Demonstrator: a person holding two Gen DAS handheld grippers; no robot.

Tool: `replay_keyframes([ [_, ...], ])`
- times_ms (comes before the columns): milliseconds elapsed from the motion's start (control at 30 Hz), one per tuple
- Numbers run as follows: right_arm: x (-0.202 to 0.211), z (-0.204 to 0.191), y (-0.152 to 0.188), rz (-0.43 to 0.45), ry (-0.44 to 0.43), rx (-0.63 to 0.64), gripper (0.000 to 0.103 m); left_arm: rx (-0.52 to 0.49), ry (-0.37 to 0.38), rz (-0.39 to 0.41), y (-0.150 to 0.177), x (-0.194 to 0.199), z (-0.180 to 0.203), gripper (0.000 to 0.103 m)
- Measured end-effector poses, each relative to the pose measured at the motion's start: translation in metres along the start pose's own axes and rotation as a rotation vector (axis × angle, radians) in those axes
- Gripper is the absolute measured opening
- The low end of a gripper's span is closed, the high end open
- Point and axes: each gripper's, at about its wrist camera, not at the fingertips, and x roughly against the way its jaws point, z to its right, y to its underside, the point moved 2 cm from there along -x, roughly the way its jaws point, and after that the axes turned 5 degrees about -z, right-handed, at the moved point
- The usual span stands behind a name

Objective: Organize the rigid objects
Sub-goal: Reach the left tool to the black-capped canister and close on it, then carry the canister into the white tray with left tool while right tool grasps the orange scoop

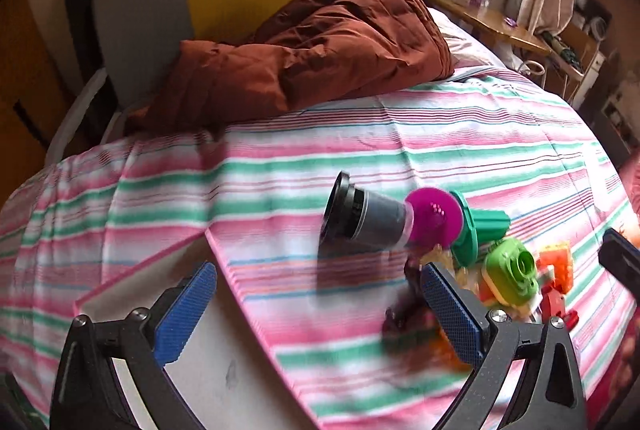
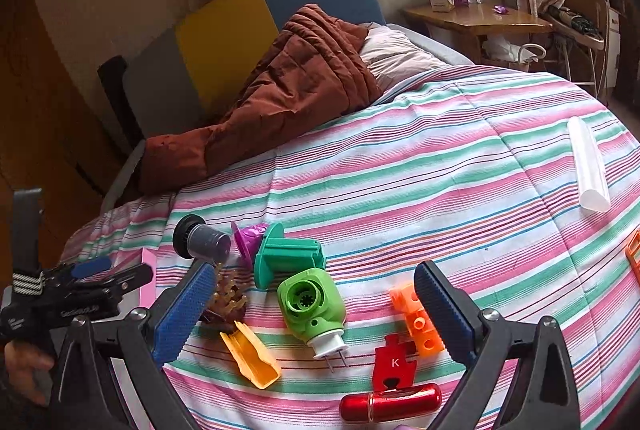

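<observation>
- The left gripper [image 1: 318,304] stands wide open with nothing between its blue, cross-hatched rubber pads; it hovers over the pink-rimmed box [image 1: 208,342], whose inside is smooth and white, at the near left corner of the bed.
- The right gripper [image 2: 310,296] is also spread wide and holds nothing; its knurled pads frame the toy pile at the bed's near edge.
- The bed [image 2: 440,150] carries a quilted cotton spread in pink, green and white stripes; a crumpled rust-brown duvet [image 2: 288,86] lies toward the headboard end.
- A dark grey cup-shaped cylinder [image 2: 204,240] with a ribbed black flange lies on its side, long axis running left to right, flange toward the bed's left edge.
- Its narrow end is just beside a glossy purple dome [image 2: 250,238], which adjoins a teal plastic spool [image 2: 286,256] with a round flange, also lying sideways.
- The green plug-in device [image 2: 314,308], rounded smooth plastic, lies with its round opening toward the headboard and its two metal prongs toward the near edge.
- Beside it lie a yellow scoop [image 2: 252,360], a brown beaded cluster [image 2: 228,304], orange building blocks [image 2: 418,324], a red puzzle piece [image 2: 394,364] marked K, and a shiny red metallic capsule [image 2: 390,406] lying left to right.
- A white half-round tube [image 2: 588,166] lies near the right edge, long axis toward the headboard.
</observation>
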Motion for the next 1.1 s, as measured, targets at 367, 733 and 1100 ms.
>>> replay_keyframes([
  [367, -0.005, 0.001, -0.001, -0.032, -0.029, -0.011, 0.101, -0.084, 0.081, -0.134, -0.044, -0.066, 0.029, 0.102],
  [733, -0.009, -0.001, -0.001, -0.043, 0.006, 0.023, 0.099, 0.031, 0.174, -0.053, -0.013, -0.04, 0.01, 0.064],
  [1100, -0.017, -0.021, 0.007, -0.105, -0.107, 0.104, 0.085, 0.121, 0.225, 0.069, 0.062, 0.039, -0.01, 0.064],
])
